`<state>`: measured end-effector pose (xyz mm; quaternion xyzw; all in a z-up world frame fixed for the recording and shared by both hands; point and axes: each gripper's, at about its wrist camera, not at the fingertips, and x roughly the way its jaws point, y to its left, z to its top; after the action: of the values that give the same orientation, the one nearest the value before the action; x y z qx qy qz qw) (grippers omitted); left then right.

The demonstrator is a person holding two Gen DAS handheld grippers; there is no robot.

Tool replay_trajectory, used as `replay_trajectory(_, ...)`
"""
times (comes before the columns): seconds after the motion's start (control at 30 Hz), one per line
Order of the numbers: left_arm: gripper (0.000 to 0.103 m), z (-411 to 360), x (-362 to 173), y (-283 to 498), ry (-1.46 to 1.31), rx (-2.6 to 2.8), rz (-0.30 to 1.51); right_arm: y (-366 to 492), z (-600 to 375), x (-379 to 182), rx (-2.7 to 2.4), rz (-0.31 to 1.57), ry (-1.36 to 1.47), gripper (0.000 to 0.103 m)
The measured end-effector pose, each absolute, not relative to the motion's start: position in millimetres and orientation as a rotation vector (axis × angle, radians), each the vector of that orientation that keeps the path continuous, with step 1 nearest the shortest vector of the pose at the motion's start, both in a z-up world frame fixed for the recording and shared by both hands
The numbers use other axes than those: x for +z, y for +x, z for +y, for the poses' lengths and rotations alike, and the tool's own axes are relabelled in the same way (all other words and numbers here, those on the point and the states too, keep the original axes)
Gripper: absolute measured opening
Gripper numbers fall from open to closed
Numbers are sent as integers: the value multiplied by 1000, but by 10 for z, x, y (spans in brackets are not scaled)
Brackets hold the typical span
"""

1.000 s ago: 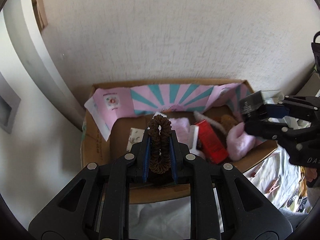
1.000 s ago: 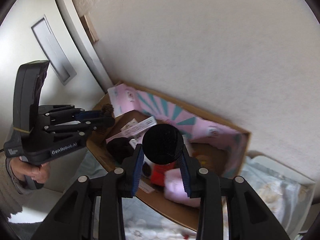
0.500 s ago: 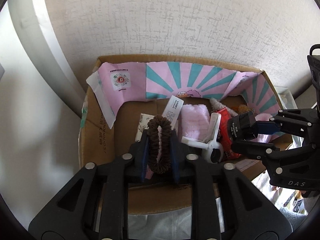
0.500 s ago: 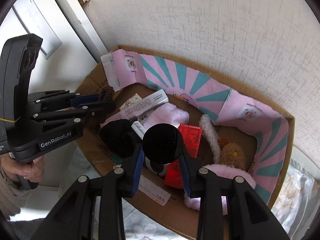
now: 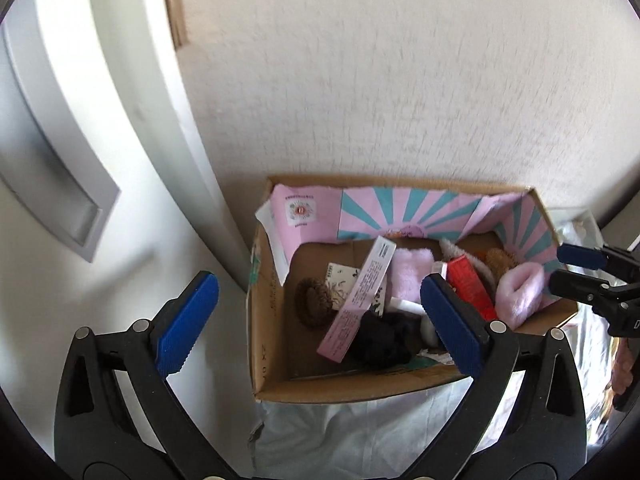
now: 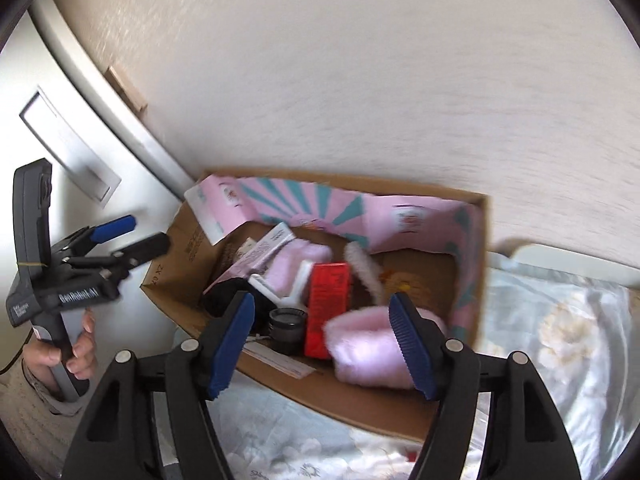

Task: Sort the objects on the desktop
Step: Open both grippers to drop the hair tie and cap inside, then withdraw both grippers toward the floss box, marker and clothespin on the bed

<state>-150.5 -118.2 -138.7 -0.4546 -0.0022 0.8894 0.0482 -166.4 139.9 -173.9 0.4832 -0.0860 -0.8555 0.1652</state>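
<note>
Scrunchie [image 5: 314, 307], one, lies in one box [image 5: 268, 344]; both grippers' fingers [image 5: 186, 314] [image 6: 412, 344] opening, empty.

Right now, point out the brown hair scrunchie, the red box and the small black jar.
brown hair scrunchie [image 5: 314, 302], left wrist view, its ring.
red box [image 6: 328, 304], right wrist view, top face.
small black jar [image 6: 287, 326], right wrist view, its side.

Hair tie [image 5: 314, 302] in box [image 5: 266, 344] (left end), box against wall [image 5: 380, 100]

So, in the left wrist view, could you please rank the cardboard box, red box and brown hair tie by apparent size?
1. cardboard box
2. red box and brown hair tie: look alike, unranked; a finger hides part of the red box.
</note>
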Motion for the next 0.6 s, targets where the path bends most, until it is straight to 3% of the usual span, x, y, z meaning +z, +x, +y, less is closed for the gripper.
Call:
replay_trajectory(0.33, 101, -1020, -931, -1203, -1245, 2748, 27, -1274, 2291, -1014, -2688, -343, 1188, 66)
replay_trajectory(0.6, 102, -567, -527, -916, -1075, 2763, 174, -828, 2916, -928, -2803, -417, 1176, 67)
